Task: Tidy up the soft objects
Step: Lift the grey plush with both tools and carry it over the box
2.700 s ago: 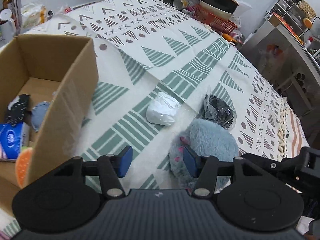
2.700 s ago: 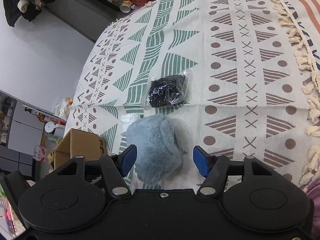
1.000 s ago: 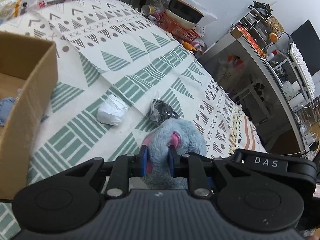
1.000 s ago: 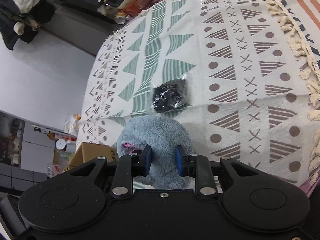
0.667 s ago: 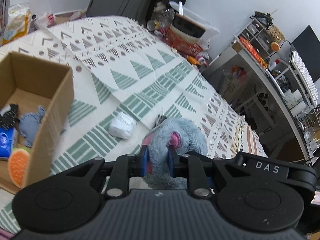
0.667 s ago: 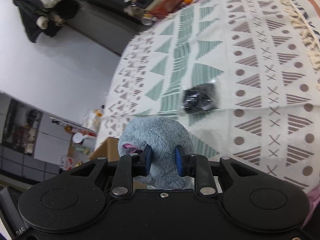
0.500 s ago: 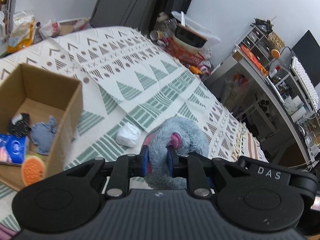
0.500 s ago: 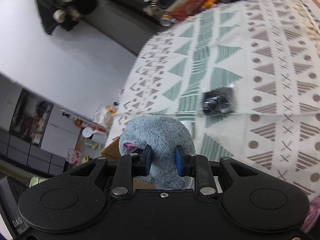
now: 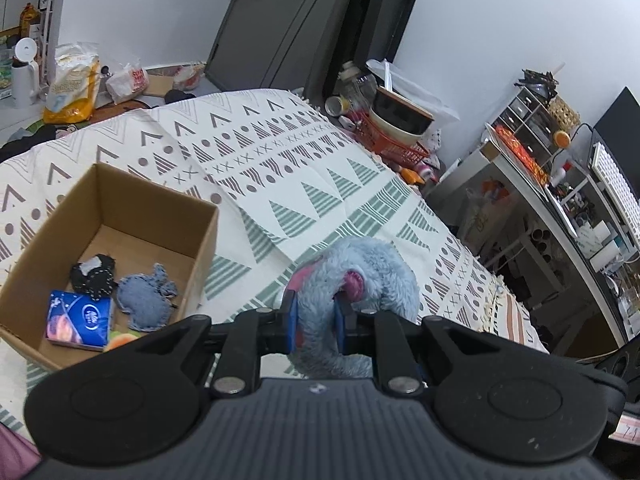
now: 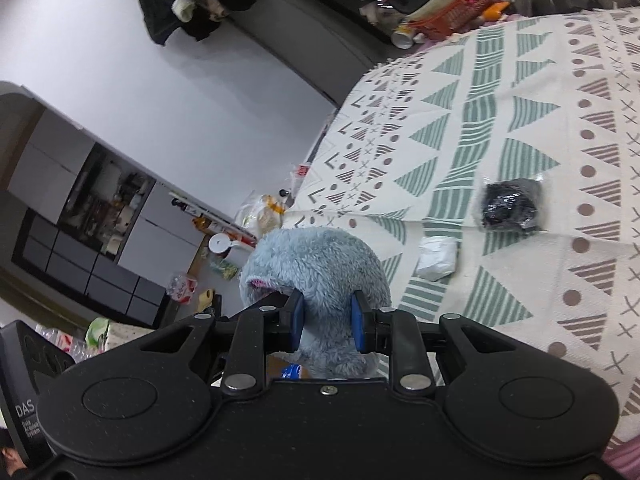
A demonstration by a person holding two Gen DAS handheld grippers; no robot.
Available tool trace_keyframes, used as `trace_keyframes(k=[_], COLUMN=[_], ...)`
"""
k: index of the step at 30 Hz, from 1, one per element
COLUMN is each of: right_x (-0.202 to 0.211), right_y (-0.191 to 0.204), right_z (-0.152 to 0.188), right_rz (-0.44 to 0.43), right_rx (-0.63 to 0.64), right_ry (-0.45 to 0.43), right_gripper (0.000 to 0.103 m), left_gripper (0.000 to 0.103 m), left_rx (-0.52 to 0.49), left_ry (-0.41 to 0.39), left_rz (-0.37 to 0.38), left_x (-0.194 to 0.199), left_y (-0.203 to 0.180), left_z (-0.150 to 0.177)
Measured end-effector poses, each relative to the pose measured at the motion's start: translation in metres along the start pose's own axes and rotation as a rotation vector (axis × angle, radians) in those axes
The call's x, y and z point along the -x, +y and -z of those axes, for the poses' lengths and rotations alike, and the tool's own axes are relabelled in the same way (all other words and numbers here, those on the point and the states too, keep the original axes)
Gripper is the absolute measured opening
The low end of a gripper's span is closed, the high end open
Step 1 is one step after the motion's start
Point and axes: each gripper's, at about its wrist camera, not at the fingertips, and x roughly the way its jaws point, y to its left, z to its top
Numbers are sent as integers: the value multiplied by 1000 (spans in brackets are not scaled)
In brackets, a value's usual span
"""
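A fluffy blue plush toy (image 9: 372,268) with pink patches hangs in the air above the patterned bedspread. My left gripper (image 9: 315,320) is shut on one side of it. My right gripper (image 10: 326,322) is shut on the plush toy (image 10: 316,264) from the other side. To the left in the left wrist view stands an open cardboard box (image 9: 160,200), holding a blue tissue pack (image 9: 78,320), a denim rabbit patch (image 9: 148,300) and a black soft piece (image 9: 94,276). A white wad (image 10: 437,258) and a black bagged bundle (image 10: 510,206) lie on the spread.
The patterned spread (image 9: 280,168) covers the whole surface. A red basket with a bowl (image 9: 400,128) sits at its far end. A cluttered shelf and desk (image 9: 560,176) stand to the right. Bags and bottles (image 9: 68,84) crowd the far left.
Both grippers closed on the plush toy and lifted it off the spread. It has risen and moved left toward the box, so the box's inside now shows.
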Motion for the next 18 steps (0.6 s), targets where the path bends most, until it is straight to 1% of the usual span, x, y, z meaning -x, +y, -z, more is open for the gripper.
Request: trace_keyframes(k=[7, 16, 18], right_x=[-10, -33, -38], right_y=[12, 29, 31], right_z=[6, 13, 16], right_rz=[-24, -73, -87], right_rx=[38, 93, 89], right_ry=[1, -8, -12], right_gripper=[24, 24, 24], left_gripper=[16, 16, 16], left_rx=[23, 64, 72], left_ry=[-14, -42, -48], left_rz=[1, 4, 5], left_x=[7, 17, 18], left_y=[17, 51, 58], left_z=[-4, -14, -15])
